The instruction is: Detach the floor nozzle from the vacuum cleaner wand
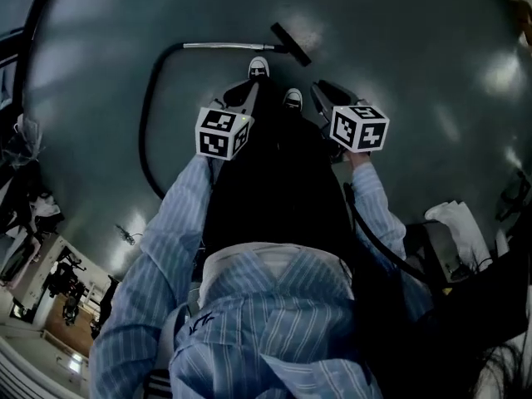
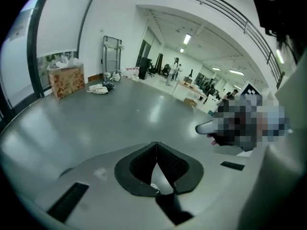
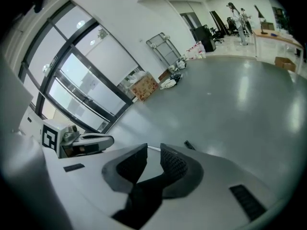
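In the head view the vacuum's silver wand (image 1: 223,46) lies on the grey floor ahead of my shoes, with the black floor nozzle (image 1: 291,44) on its right end and a black hose (image 1: 148,131) curving away to the left. My left gripper (image 1: 250,88) hangs over the left shoe, well short of the wand. Its jaws are shut, tips touching, with nothing between them (image 2: 156,144). My right gripper (image 1: 319,90) hangs beside it. Its jaws stand slightly apart and hold nothing (image 3: 154,148). Past them a short piece of the wand (image 3: 153,149) and the nozzle (image 3: 189,144) show.
A cardboard box (image 2: 66,80) and a metal cart (image 2: 111,56) stand by the window wall far across the floor. A dark machine with a white cloth (image 1: 459,227) sits close at my right, a black hose (image 1: 376,241) running to it. People stand far off.
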A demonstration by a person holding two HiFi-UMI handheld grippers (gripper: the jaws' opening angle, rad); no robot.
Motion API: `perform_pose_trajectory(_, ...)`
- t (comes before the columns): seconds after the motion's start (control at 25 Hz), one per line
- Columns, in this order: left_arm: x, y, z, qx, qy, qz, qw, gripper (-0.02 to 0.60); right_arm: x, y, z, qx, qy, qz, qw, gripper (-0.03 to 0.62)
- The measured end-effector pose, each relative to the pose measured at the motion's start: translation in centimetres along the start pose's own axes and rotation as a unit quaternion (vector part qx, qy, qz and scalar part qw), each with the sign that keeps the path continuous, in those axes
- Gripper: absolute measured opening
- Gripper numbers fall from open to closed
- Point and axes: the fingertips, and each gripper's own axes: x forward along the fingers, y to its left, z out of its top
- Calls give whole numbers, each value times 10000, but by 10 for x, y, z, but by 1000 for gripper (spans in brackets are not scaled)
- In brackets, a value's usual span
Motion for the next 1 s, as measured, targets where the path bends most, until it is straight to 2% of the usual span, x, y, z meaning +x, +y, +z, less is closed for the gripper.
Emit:
perform_pose_trajectory(0.12,48,33,-19,304,330,-34,9990,6,36,-23,1,-136,156,-7,9998,127)
perform_pose_trajectory(0.24,98,74,-33,613,582,14,9964,7,84,-55,-8,-319,473,-128,9983,170)
perform_pose_trajectory(0.44,176,128,-52,375,850,-242,9954,8,163,-112,-42,-467,1049,-564,9918,215)
perform_pose_trajectory(0.6,230,151,-73,453,1053,-744,9906,27,221,-148,-70,-481,1400,-831,9855,219)
perform_pose_trajectory(0.68,257,161,-94,608,1297,-1022,9844,125,254,-165,-86,-515,1554,-866,9827,222)
perform_pose_trajectory(0.76,282,170,-121,986,1598,-1239,9744,146,284,-184,-102,-648,1747,-901,9783,224)
perform_pose_trajectory(0.84,305,180,-152,1525,1931,-1347,9598,162,309,-203,-116,-901,1950,-942,9721,230)
perform_pose_trajectory(1.0,345,211,-205,2430,2431,-1238,9309,176,353,-242,-139,-1451,2232,-1014,9586,258)
